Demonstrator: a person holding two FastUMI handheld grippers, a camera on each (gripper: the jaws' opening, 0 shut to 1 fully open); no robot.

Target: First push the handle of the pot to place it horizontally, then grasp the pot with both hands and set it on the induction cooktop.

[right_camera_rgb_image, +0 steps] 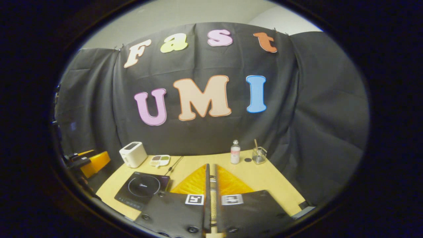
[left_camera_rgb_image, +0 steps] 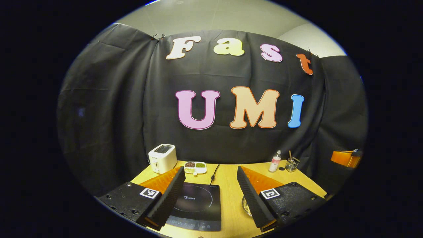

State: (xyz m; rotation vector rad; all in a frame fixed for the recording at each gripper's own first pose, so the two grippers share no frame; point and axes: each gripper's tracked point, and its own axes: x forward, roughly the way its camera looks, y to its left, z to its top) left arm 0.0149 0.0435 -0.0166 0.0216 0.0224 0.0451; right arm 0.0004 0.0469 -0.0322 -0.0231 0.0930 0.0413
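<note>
In the left gripper view, the left tool [left_camera_rgb_image: 211, 198] hangs above a light wooden counter [left_camera_rgb_image: 231, 185] with its two fingers spread wide apart, holding nothing. From left to right along the counter's far edge stand a white toaster [left_camera_rgb_image: 162, 158] at about ten o'clock from the tool, a small white divided dish of grains [left_camera_rgb_image: 195, 167] just beside it, then, well apart toward one o'clock, a small clear bottle [left_camera_rgb_image: 275, 161] and a glass jar with sticks in it [left_camera_rgb_image: 292, 164]. A black induction cooktop [left_camera_rgb_image: 197, 206] lies flat between the spread fingers, nearer the left one, with its dark cord [left_camera_rgb_image: 214, 173] running away toward twelve o'clock. A rounded metallic edge, likely the pot [left_camera_rgb_image: 246, 205], peeks out at the inner side of the right finger; the finger hides the rest, so its handle cannot be made out.

In the right gripper view, the right tool [right_camera_rgb_image: 211, 198] has its fingers pressed nearly together, a thin slit between them, pinching nothing that can be seen. An orange and black device [right_camera_rgb_image: 89, 162] sits at nine o'clock, off the counter's left edge. The cooktop lies at about eight o'clock from this tool, the toaster and dish at ten o'clock, the bottle and jar at one o'clock.
</note>
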